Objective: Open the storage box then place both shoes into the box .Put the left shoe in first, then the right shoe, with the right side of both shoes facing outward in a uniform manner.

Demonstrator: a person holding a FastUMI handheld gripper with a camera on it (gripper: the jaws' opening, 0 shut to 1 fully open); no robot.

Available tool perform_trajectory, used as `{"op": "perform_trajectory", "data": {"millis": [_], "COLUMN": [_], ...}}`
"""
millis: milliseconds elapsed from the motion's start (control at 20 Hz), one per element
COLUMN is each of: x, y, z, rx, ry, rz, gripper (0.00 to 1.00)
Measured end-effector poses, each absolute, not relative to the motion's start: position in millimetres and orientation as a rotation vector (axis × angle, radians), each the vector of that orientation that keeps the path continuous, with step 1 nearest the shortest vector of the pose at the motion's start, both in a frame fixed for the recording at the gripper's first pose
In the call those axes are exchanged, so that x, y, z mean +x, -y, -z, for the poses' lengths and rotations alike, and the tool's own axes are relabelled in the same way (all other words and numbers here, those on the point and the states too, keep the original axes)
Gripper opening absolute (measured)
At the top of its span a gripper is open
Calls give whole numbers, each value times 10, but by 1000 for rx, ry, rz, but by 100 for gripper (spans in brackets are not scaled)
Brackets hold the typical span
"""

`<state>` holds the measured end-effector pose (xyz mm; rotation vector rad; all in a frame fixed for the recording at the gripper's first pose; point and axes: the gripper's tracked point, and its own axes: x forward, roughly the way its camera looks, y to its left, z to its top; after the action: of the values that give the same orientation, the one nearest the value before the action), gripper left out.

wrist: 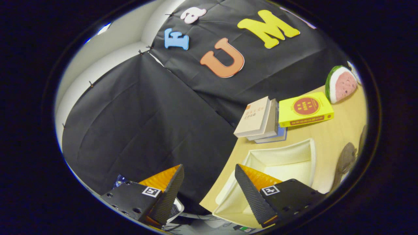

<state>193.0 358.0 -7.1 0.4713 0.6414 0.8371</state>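
Observation:
My gripper [209, 168] is open with nothing between its fingers, and it is held tilted over the near corner of the wooden table [329, 130]. A cream storage box [284, 148] stands on the table with its top open and its inside bare. It lies just ahead of and partly under one finger [253, 192]. Beyond the box, a grey-brown shoe [346, 158] lies on the table, and a second dark shape [363, 137] shows behind it, too cut off to tell apart.
Past the box, a stack of books [258, 119] and a yellow book [305, 109] lie near the black cloth wall. A watermelon-slice toy [341, 83] sits in the far corner. The table edge runs diagonally between my fingers.

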Motion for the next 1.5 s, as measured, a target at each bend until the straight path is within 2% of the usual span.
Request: {"op": "perform_trajectory", "data": {"millis": [400, 700, 1050, 1250, 1500], "x": [2039, 2017, 2055, 2088, 2142], "y": [-2444, -1714, -890, -567, -463], "z": [144, 303, 867, 1341, 1818], "rx": [208, 104, 21, -16, -2], "ry": [-504, -460, -521, -625, -769], "rz": [-600, -496, -353, -296, -293], "gripper": [96, 96, 96, 96, 96]}}
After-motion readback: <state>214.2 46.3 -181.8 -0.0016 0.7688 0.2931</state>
